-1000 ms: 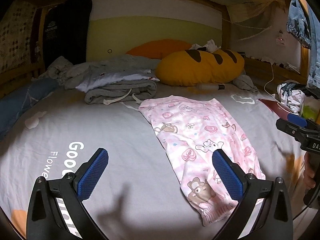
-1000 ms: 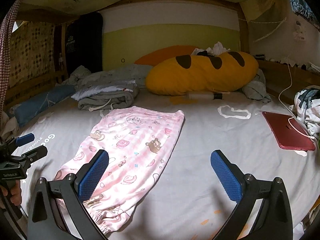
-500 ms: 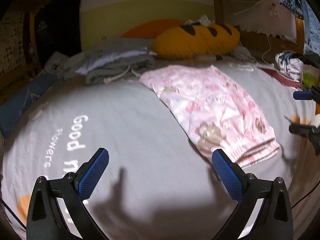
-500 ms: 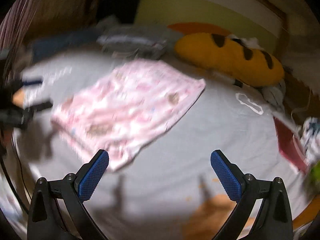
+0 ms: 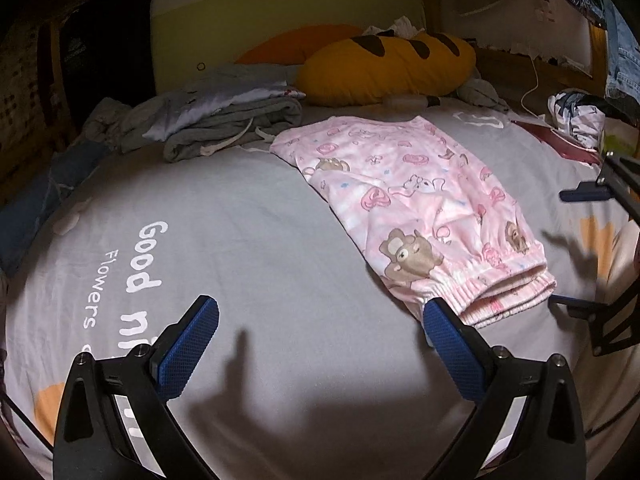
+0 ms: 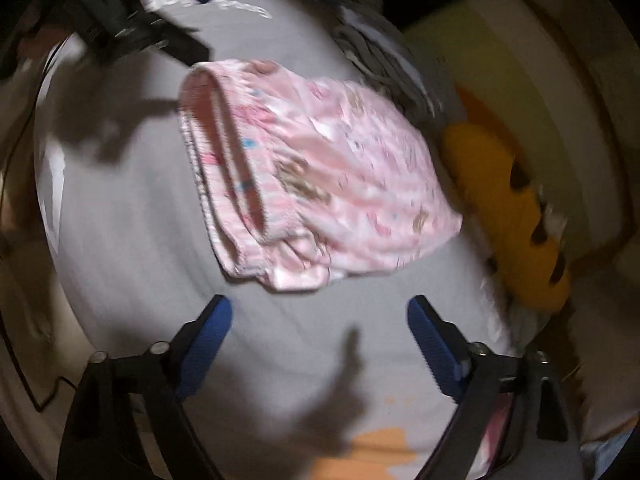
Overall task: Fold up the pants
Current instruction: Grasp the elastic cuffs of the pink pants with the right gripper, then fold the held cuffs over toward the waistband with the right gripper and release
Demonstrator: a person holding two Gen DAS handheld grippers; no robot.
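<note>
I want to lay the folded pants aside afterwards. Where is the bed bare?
Bare: the grey sheet left of the pink pants, around the "Good" lettering. Crowded: the head end, with grey clothes pile and bread-shaped pillow; right edge holds a red tablet.

my right wrist view is smeared with blur; the right gripper (image 5: 600,240) runs off the left view's edge, its hand hidden.

Both tools look alike: the left gripper (image 5: 318,334) and the right gripper (image 6: 318,330) each have two black angular arms with triangular cut-outs, silver screw heads at the joints, and blue pads (image 5: 188,346) with a fine cross-hatched grip texture on their inner faces.
</note>
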